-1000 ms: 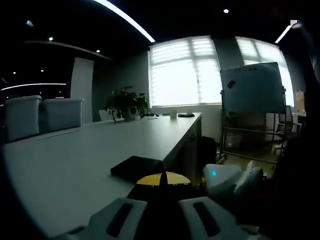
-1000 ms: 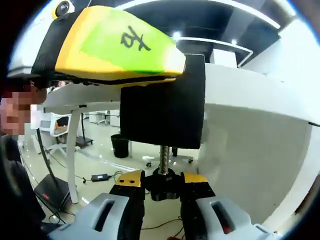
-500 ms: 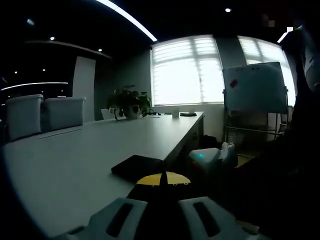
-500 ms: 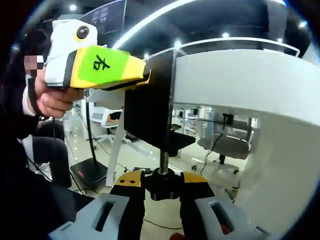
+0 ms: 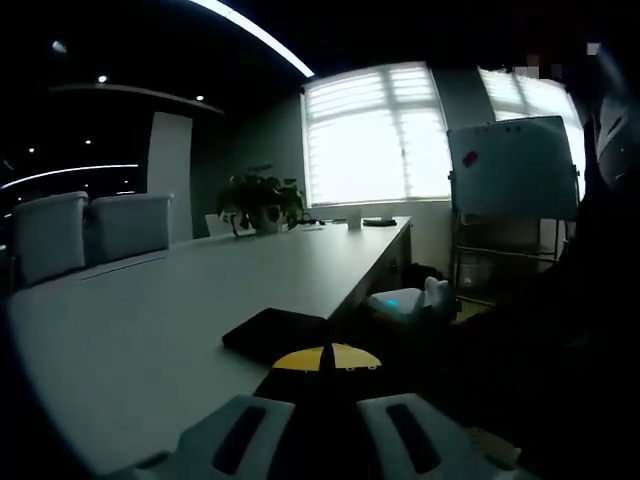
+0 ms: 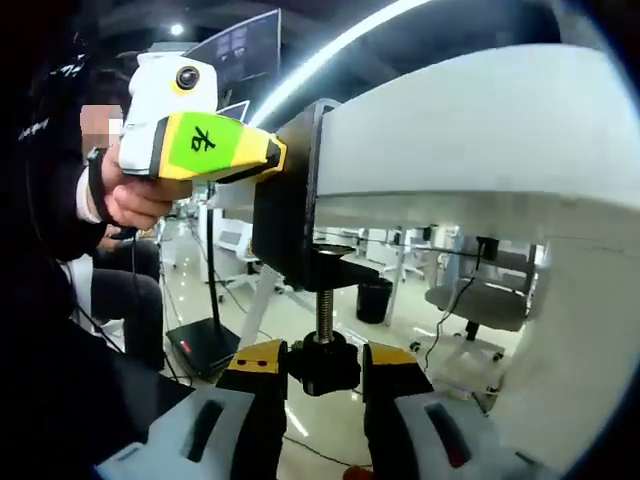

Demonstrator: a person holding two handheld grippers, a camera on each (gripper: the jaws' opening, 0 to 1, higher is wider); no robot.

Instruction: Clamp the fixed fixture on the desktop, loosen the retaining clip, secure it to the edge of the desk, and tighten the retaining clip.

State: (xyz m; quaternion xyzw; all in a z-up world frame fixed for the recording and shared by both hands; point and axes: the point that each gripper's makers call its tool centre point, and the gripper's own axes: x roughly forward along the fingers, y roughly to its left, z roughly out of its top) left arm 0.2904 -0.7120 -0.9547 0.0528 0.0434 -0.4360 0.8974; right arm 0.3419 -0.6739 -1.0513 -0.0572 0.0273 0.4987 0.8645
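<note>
Two grippers share the work: the right gripper (image 6: pixel 320 375) is clamped on the screw knob (image 6: pixel 322 366) below, the left gripper (image 6: pixel 215 147) grips the black fixture (image 6: pixel 290 225) hooked over the desk (image 6: pixel 450 140) edge, tightening apparently unfinished.

Black fixture (image 6: pixel 290 225) above the jaws, black screw knob (image 6: pixel 322 366) between yellow-tipped grey jaws, white desk (image 6: pixel 470 160), yellow-and-green left gripper (image 6: pixel 205 147) with white head, black pad (image 5: pixel 275 333) beyond the jaws.
</note>
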